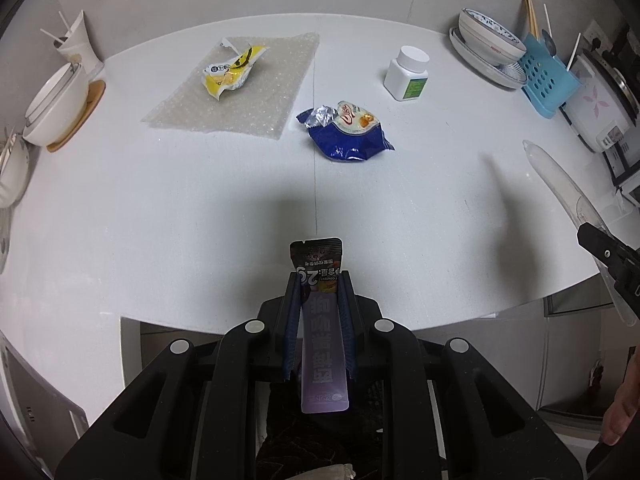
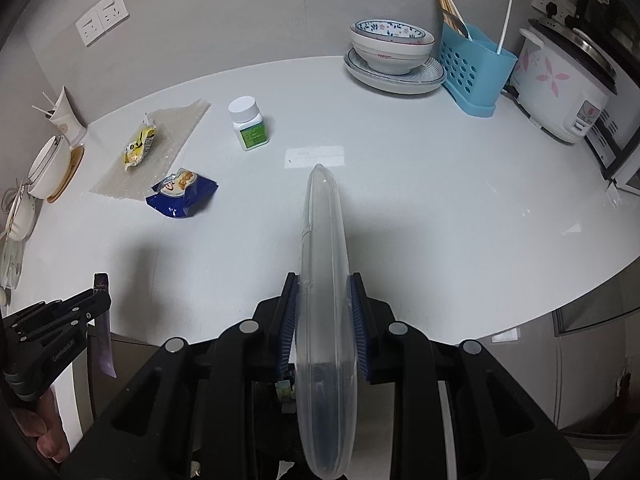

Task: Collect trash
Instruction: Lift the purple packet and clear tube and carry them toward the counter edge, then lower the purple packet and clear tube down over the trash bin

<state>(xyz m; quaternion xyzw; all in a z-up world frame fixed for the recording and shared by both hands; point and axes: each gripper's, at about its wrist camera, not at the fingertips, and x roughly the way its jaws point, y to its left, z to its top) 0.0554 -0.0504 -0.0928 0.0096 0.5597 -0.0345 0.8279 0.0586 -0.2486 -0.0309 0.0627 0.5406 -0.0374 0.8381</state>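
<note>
left gripper [image 1: 318, 280] clamps a purple sachet [image 1: 323, 344] over the table [image 1: 160, 220] edge, right gripper [image 2: 324, 288] squeezes a clear plastic lid [image 2: 324, 280]. blue wrapper [image 1: 348, 130] and yellow wrapper [image 1: 232, 70] sit further back.

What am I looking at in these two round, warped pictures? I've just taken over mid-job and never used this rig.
There is no robot arm: a person holds a black two-finger gripper in each hand, and a fisheye camera on each looks along its fingers.

The left wrist view shows the left gripper shut on a long purple sachet wrapper. The right wrist view shows the right gripper shut on a clear plastic lid held edge-on.

On the white table lie a crumpled blue snack bag, a yellow wrapper on a bubble-wrap sheet, and a white pill bottle. Bowls, a blue utensil holder and a rice cooker stand at the edges.
</note>
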